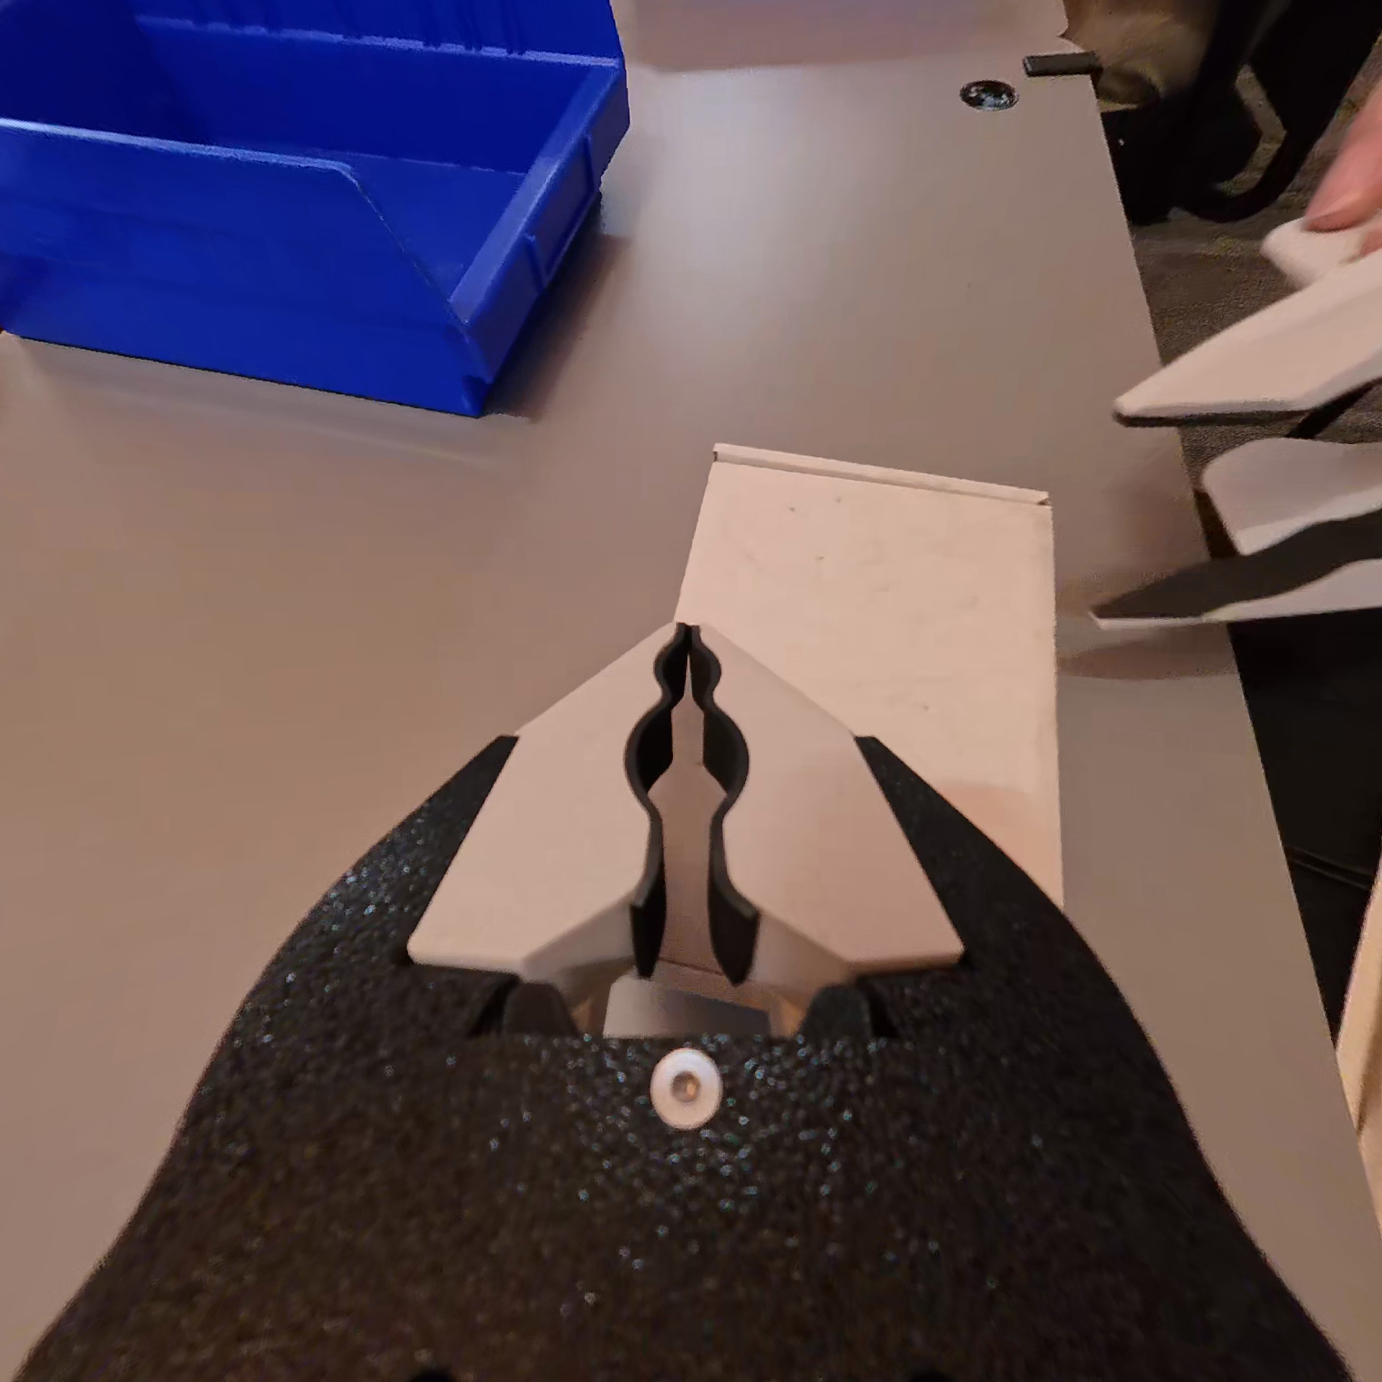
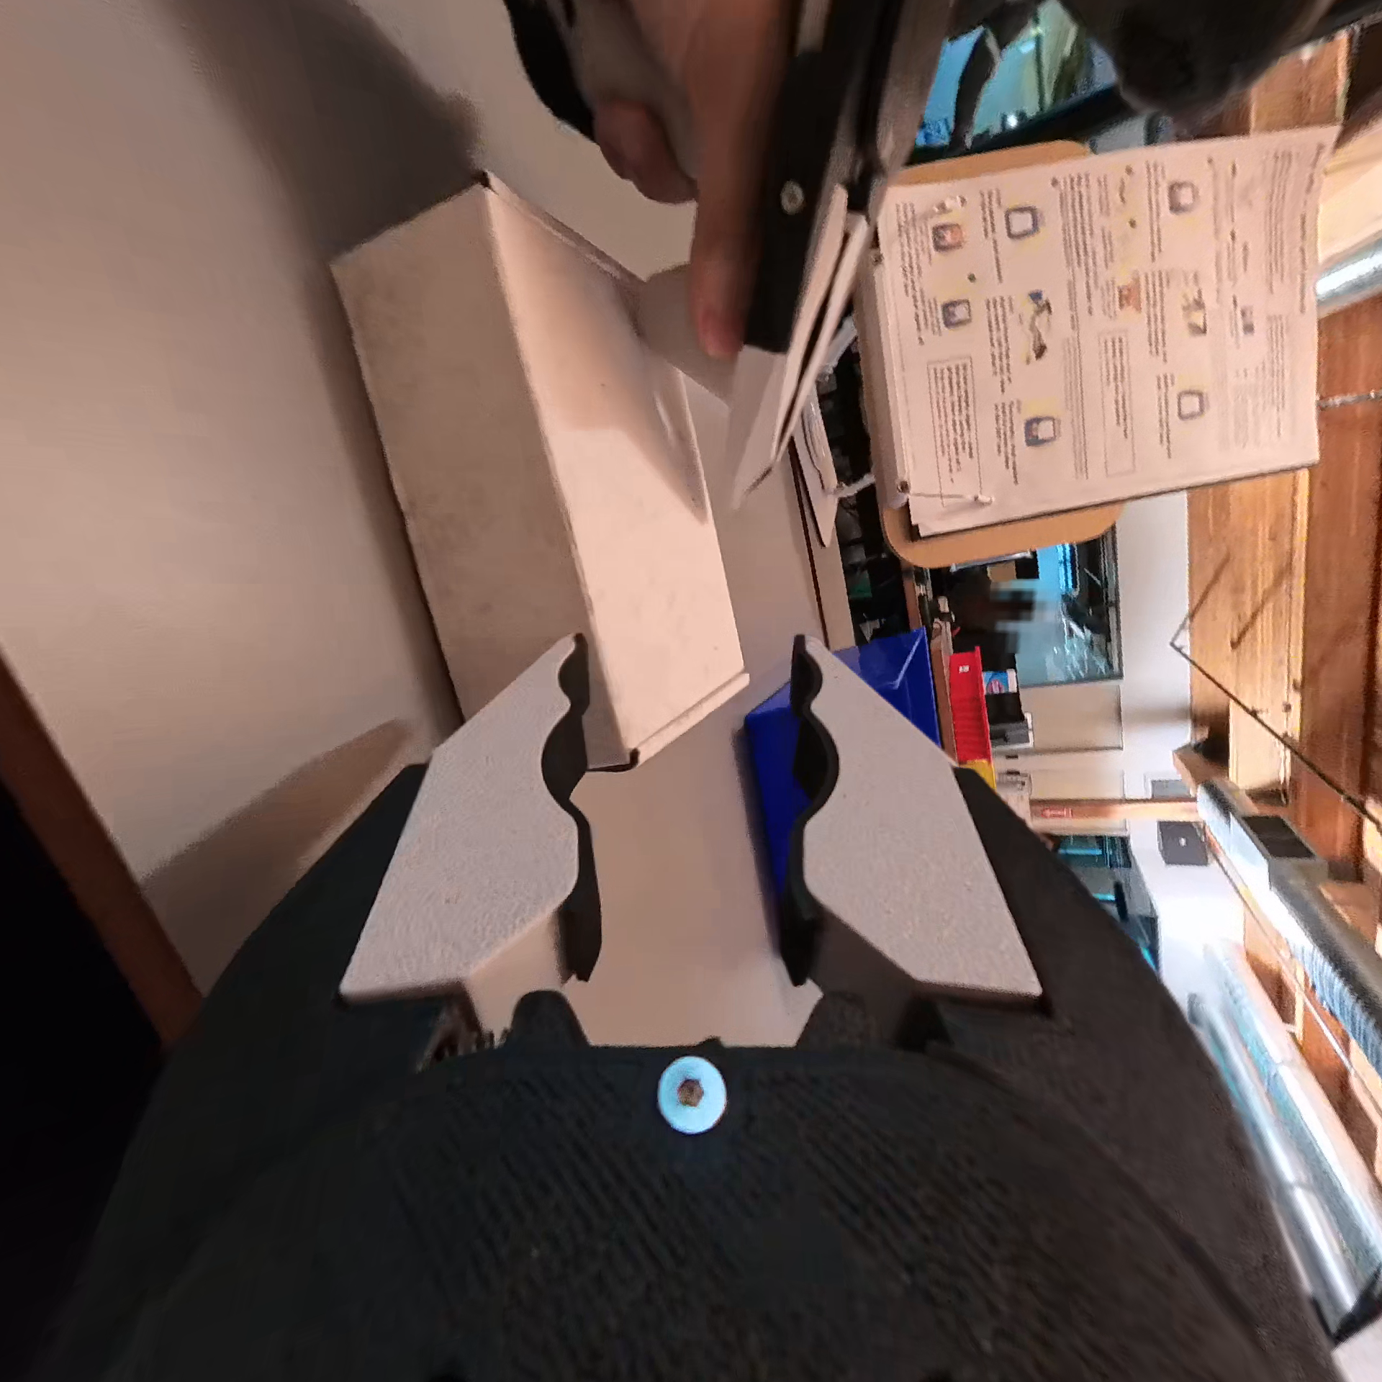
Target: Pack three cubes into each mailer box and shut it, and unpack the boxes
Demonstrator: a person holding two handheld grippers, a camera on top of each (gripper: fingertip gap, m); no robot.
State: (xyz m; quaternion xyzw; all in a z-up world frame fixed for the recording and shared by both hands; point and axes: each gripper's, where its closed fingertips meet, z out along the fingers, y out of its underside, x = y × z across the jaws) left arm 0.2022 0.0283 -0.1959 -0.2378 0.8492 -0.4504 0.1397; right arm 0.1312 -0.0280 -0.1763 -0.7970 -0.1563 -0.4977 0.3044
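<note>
In the left wrist view, the left tool is clenched, its wavy black pads meeting at the tips and grasping nothing, poised over the closed white cardboard mailer box lying flat on the grey counter. A glossy blue plastic bin stands beyond, well apart. The right tool shows released beside the box's right edge.

The right wrist view is rolled sideways: right tool spread wide, box just beyond its tips. Only here shows a clipboard with printed sheets.

A pale grey-beige table with a round cable hole fills the foreground under warm indoor light, with grey carpet beyond its edge and wooden shelving across the room.
</note>
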